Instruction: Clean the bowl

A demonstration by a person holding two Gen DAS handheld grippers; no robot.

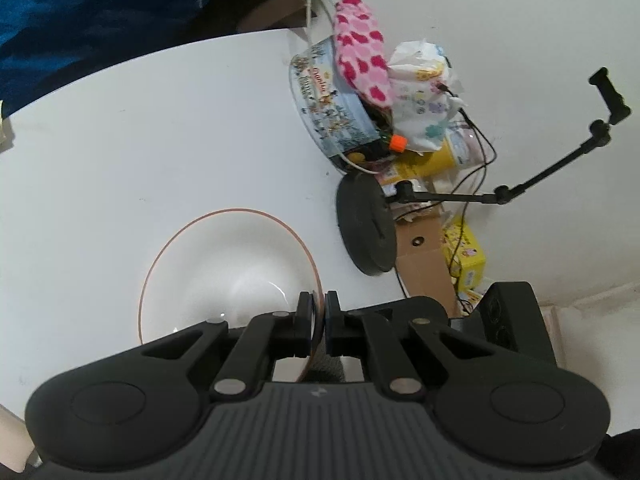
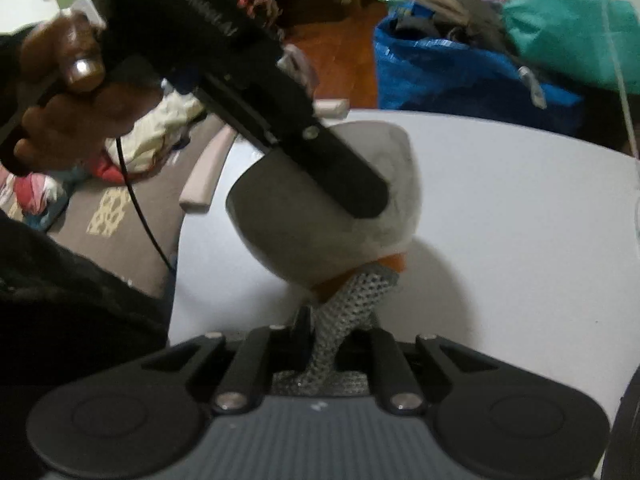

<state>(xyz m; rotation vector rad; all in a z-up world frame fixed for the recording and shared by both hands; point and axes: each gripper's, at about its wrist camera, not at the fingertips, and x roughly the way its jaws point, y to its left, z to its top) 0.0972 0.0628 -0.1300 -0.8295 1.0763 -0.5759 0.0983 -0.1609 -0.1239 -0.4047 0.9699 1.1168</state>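
The bowl (image 1: 228, 276), white inside with a thin orange rim and nothing seen in it, is gripped at its rim by the left gripper (image 1: 319, 312) above the white bench (image 1: 120, 140). A mesh scouring cloth (image 2: 344, 300) is pinched in the narrow fingers of the right gripper (image 2: 326, 320), just under the bowl's base. A printed tin (image 1: 328, 108) at the bench's edge is stuffed with a pink heart-patterned cloth (image 1: 362, 52).

Left claw (image 1: 319, 312) clamped on bowl (image 1: 224, 272) rim, pitched downward; left hand (image 2: 76, 96) gripping its handle above bowl. Right claw (image 2: 325, 332) closed on mesh scrubber (image 2: 348, 300) beneath bowl

White bowl (image 1: 224, 276) with thin reddish rim, tilted, lower centre of frame; mesh scrubber (image 2: 344, 320) below it.
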